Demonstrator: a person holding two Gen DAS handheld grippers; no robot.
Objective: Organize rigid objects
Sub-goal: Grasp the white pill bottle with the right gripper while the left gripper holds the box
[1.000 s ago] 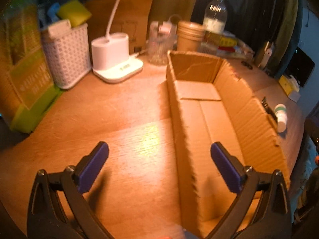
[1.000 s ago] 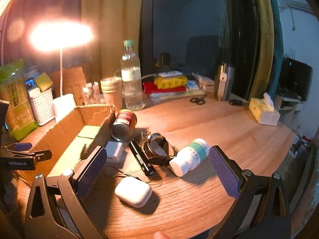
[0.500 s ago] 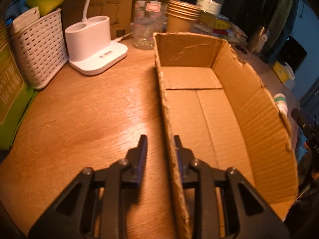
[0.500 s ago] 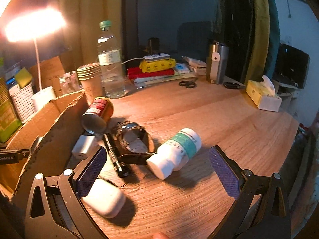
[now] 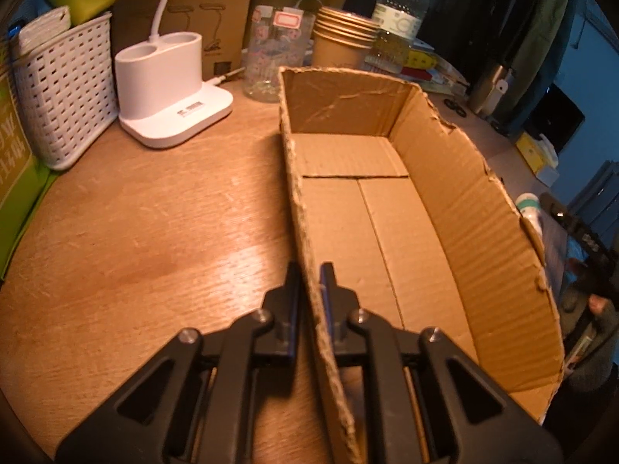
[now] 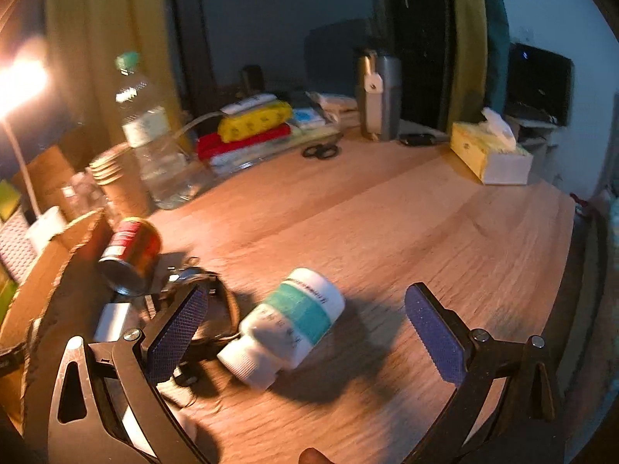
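Note:
An empty cardboard box (image 5: 468,208) lies on the wooden table. My left gripper (image 5: 309,278) is shut on the box's near left wall, one finger outside and one inside. In the right wrist view a white pill bottle (image 6: 290,324) with a teal label lies on its side. My right gripper (image 6: 305,321) stands open around it, pads apart from it. Left of the bottle lie a dark watch (image 6: 216,309), a red can (image 6: 131,255) on its side and a white charger (image 6: 112,317). A white earbud case at the lower left is mostly hidden behind the left finger.
A white lamp base (image 5: 170,96), a white basket (image 5: 65,89), a jar (image 5: 274,62), stacked paper cups (image 5: 340,42) and a water bottle (image 5: 398,7) stand behind the box. A tissue box (image 6: 491,154), a grey flask (image 6: 379,96) and scissors (image 6: 319,150) sit at the table's far side.
My left gripper has gone from wide open to shut on the box's left wall. My right gripper has moved forward and down until the pill bottle lies between its open fingers.

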